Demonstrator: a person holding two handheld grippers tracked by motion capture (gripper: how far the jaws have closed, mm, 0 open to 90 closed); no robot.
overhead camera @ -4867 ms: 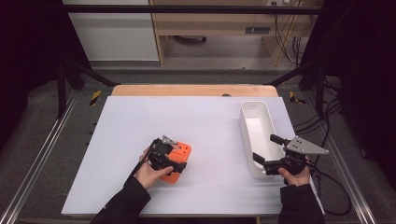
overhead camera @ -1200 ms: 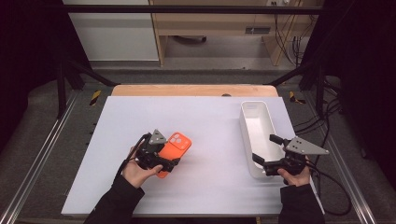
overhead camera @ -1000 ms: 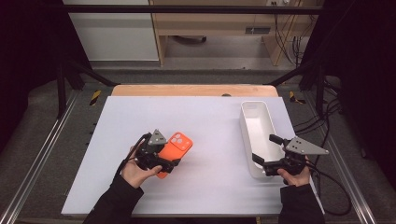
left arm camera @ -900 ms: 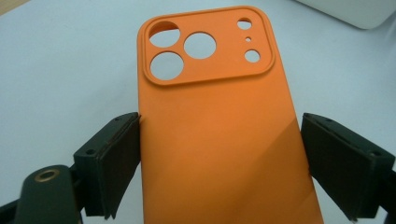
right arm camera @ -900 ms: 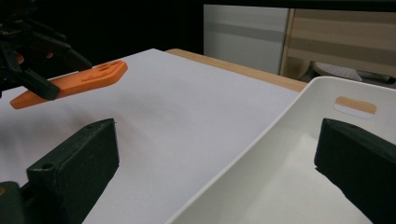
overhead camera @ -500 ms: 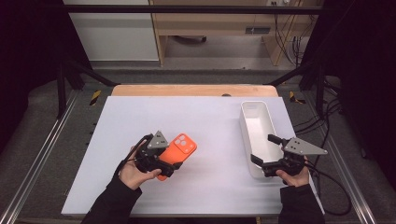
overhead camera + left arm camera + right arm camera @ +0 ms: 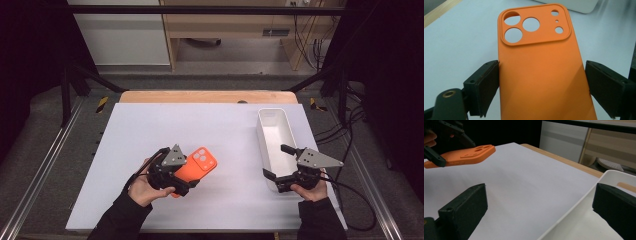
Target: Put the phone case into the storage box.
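Observation:
My left gripper (image 7: pixel 186 175) is shut on an orange phone case (image 7: pixel 201 164), gripping its long sides near the lower end. The case is held flat a little above the white table top (image 7: pixel 200 120), camera cut-outs pointing toward the far right. In the left gripper view both pads (image 7: pixel 487 82) sit against the case (image 7: pixel 541 62). My right gripper (image 7: pixel 276 161) stands open at the near end of a long white tray (image 7: pixel 272 112). One jaw is over the table and the other inside the tray, with the tray's wall (image 7: pixel 574 205) between them. The held case (image 7: pixel 466 155) hangs at upper left in the right gripper view.
The tray lies lengthwise along the right side of the table. A wooden strip (image 7: pixel 200 96) runs along the far edge. Metal rails (image 7: pixel 45 160) flank the table, and cables (image 7: pixel 350 195) trail at the right.
The left gripper has lifted the case off the table and carried it a little to the right, its camera end swinging toward the tray. The right gripper has stayed at the tray's near end.

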